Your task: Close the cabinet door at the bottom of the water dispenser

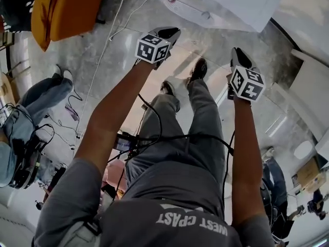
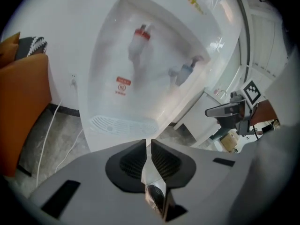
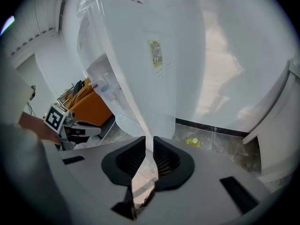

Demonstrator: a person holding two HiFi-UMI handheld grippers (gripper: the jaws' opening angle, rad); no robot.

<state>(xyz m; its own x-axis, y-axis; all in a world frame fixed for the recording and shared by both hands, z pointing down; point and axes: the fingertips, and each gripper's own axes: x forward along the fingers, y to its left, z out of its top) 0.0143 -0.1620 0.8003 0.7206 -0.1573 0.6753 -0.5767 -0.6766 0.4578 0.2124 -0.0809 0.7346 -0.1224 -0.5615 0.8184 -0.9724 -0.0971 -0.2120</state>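
The white water dispenser (image 1: 221, 1) stands just ahead of me, at the top of the head view. The left gripper view faces its front: a red tap (image 2: 142, 34), a blue tap (image 2: 187, 71) and the drip grille (image 2: 123, 123). The right gripper view takes in its side panel (image 3: 164, 64) with a small label. No cabinet door at its bottom shows in any view. My left gripper (image 1: 172, 33) (image 2: 147, 144) and right gripper (image 1: 239, 55) (image 3: 151, 142) hang in the air short of the dispenser. Both have their jaws together and hold nothing.
An orange seat (image 1: 61, 6) (image 2: 23, 107) stands left of the dispenser, with a white cable (image 1: 105, 50) trailing over the marble floor. White furniture (image 1: 313, 91) stands to the right. A seated person (image 1: 31, 117) is at far left. A small yellow item (image 3: 192, 142) lies by the wall.
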